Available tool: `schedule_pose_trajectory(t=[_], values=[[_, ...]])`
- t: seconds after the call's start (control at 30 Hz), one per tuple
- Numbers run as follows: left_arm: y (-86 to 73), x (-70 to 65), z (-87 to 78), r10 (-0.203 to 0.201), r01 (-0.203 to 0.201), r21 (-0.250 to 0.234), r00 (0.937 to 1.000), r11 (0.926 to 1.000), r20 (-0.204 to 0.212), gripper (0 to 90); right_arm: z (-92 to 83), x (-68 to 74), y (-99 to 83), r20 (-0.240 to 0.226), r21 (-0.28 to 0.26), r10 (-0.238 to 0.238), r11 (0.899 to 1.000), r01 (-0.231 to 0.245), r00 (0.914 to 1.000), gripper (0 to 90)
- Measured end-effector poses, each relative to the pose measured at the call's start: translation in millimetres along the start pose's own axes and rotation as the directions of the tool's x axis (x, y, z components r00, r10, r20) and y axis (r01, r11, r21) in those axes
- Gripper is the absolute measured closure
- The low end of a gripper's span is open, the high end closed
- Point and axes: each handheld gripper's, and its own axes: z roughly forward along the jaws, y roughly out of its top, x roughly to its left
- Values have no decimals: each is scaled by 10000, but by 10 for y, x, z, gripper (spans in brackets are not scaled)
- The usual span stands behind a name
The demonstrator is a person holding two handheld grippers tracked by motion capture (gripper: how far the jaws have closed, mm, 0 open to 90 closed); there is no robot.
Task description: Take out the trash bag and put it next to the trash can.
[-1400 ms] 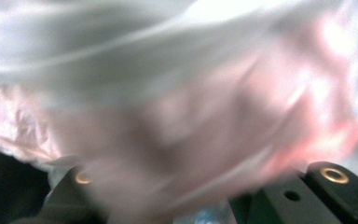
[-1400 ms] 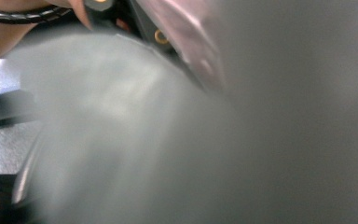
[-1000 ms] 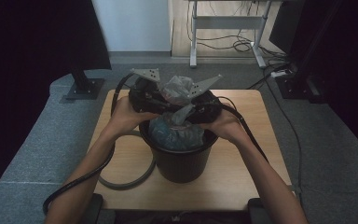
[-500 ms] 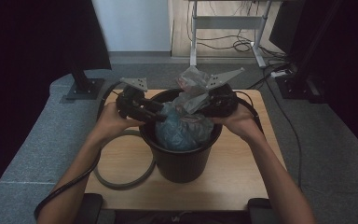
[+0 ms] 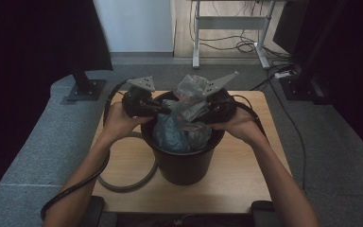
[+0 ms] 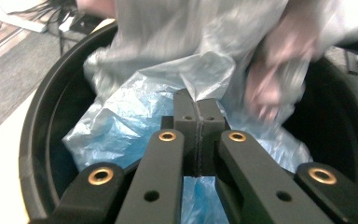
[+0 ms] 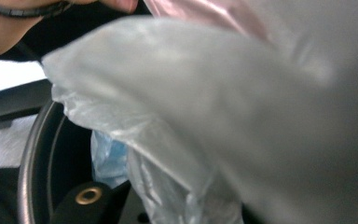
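Note:
A black bucket (image 5: 184, 165) stands on the wooden table (image 5: 246, 184) with a translucent grey-blue plastic bag (image 5: 179, 132) bunched inside it. My left gripper (image 5: 165, 109) reaches in over the left rim. In the left gripper view its jaws (image 6: 198, 121) have just closed, and a fold of the bag (image 6: 135, 107) runs into the seam between the pads. My right gripper (image 5: 201, 113) sits at the right rim and holds up the bag's grey top. Its jaws have just opened a little, with film still between them. The bag (image 7: 223, 93) drapes over a right finger (image 7: 88, 198).
A grey cable loop (image 5: 127, 182) lies on the table left of the bucket. A black stand base (image 5: 85, 89) sits on the carpet at the back left. Desk legs (image 5: 196, 38) and loose cables are behind. Both forearms come in from the bottom edge.
The grippers were close together over the bucket's middle. They have pulled apart, left toward the left rim, right toward the right rim with the bag's top.

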Motion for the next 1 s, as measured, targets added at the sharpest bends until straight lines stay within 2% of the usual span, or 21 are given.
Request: schedule_pose_trajectory(t=[0.03,0.07,0.17,0.27,0.37,0.43,0.5,0.57,0.6,0.63,0.7,0.8,0.87,1.0], values=[[23,-22,10,91,-91,20,10000,10000,27,896,27,9,10,-43,97,-110,9999,110,9999,701],[46,-42,28,179,-179,72,9998,9998,110,896,58,21,23,-29,167,-181,9997,181,9998,601],[111,-105,104,471,-475,180,9986,9987,253,896,159,52,69,-98,205,-135,9997,137,9999,378],[161,-146,162,619,-627,173,9970,9979,458,896,247,76,106,18,332,-205,9992,204,9998,304],[195,-157,203,577,-576,-30,9947,9983,848,896,308,89,116,161,623,-304,9976,294,9994,357],[218,-168,223,625,-612,-156,9926,9980,1039,896,330,91,116,219,731,-358,9967,341,9991,468],[228,-170,227,606,-587,-210,9926,9981,1053,895,328,99,119,297,684,-546,9963,524,9981,619],[218,-143,192,496,-460,-367,9933,9983,1042,879,309,107,120,398,626,-643,9961,618,9971,708],[210,-130,159,424,-384,-472,9953,9981,870,841,301,107,117,428,586,-614,9965,589,9972,742],[200,-120,121,283,-238,-602,9967,9979,756,754,290,102,112,536,564,-627,9966,597,9966,767],[163,-92,39,87,-21,-840,9968,9965,791,615,260,82,92,553,419,-490,9980,467,9973,788],[81,-51,-61,-79,113,-740,9989,9972,463,492,194,49,55,608,236,-310,9993,296,9977,790],[3,-12,-97,-159,183,-656,9992,9977,367,486,135,23,28,832,148,-127,9998,115,9965,790],[-141,45,-34,-333,348,-225,9973,9991,652,466,-10,-24,-3,1038,-332,229,9993,-195,9943,788]])
